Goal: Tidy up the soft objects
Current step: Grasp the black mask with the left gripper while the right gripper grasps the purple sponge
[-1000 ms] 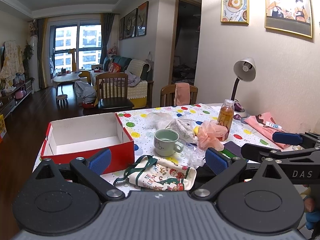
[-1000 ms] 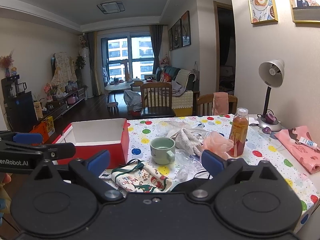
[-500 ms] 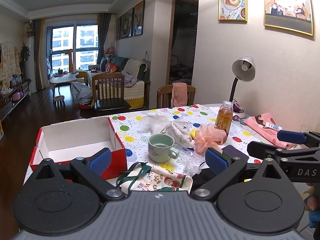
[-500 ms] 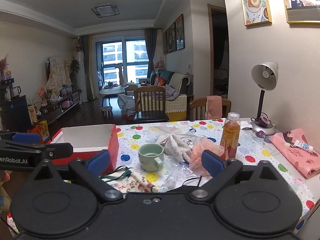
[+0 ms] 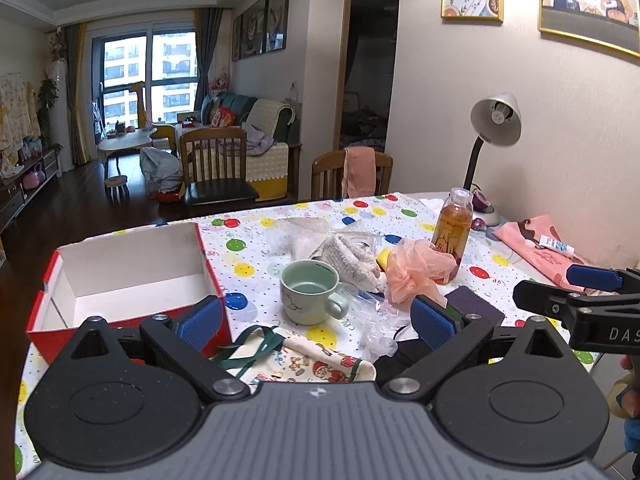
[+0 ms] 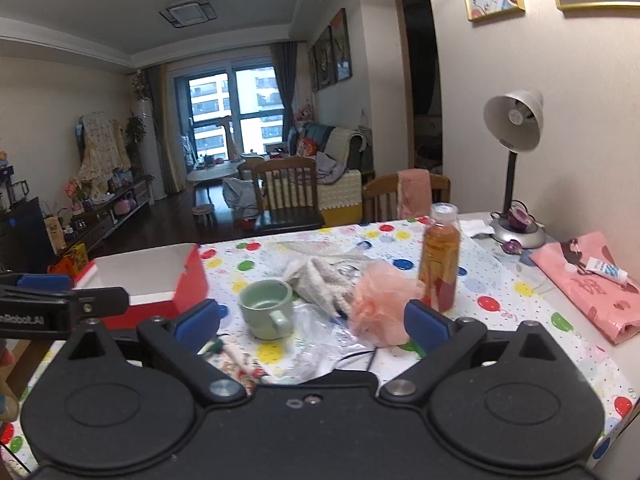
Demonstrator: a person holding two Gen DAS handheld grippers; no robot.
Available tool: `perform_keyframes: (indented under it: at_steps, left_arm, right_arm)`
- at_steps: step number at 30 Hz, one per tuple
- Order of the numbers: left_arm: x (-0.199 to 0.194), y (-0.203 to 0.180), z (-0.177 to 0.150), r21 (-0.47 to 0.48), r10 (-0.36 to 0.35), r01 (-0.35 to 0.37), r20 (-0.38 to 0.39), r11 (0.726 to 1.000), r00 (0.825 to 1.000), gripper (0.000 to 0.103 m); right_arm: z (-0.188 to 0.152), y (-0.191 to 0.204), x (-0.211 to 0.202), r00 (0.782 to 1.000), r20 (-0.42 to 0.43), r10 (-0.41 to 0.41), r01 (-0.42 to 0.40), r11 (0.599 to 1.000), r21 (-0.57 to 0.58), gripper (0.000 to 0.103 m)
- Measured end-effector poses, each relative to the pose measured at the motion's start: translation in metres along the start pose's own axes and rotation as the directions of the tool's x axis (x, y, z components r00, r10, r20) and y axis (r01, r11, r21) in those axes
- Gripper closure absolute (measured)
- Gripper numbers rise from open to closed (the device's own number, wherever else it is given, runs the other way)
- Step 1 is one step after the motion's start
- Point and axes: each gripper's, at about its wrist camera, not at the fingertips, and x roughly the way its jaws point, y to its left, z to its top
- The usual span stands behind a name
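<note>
On the dotted tablecloth lie a printed cloth pouch (image 5: 308,356) with green cords, a white fluffy towel (image 5: 348,256) and a peach mesh pouf (image 5: 416,272). An empty red box (image 5: 128,280) with a white inside stands at the left. My left gripper (image 5: 316,320) is open and empty, above the pouch. My right gripper (image 6: 312,320) is open and empty, in front of the pouf (image 6: 380,300) and towel (image 6: 320,284). The box (image 6: 160,280) shows at its left, the pouch (image 6: 240,364) mostly hidden below.
A green mug (image 5: 312,292) stands mid-table, an amber drink bottle (image 5: 452,236) behind the pouf. Crumpled clear plastic (image 5: 372,320) and a dark purple pad (image 5: 476,304) lie nearby. A desk lamp (image 5: 492,132) and pink bag (image 5: 540,248) are by the wall.
Both grippers have shifted right and slightly forward over the table; the objects have slid left in the views. Nothing on the table has moved, and both stay open.
</note>
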Motion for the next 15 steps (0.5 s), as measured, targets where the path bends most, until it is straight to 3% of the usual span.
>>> perform_keyframes:
  at_steps: [7, 15]
  left_arm:
    - [0.038, -0.023, -0.007, 0.023, -0.048, 0.050, -0.081, 0.998, 0.996, 0.002]
    - [0.089, -0.059, -0.021, 0.055, -0.139, 0.155, -0.230, 0.986, 0.963, 0.002]
  right_arm:
    - [-0.007, -0.038, 0.028, 0.997, -0.066, -0.033, 0.034, 0.999, 0.009, 0.006]
    - [-0.021, -0.088, 0.070, 0.984, -0.167, -0.053, 0.058, 0.998, 0.025, 0.009]
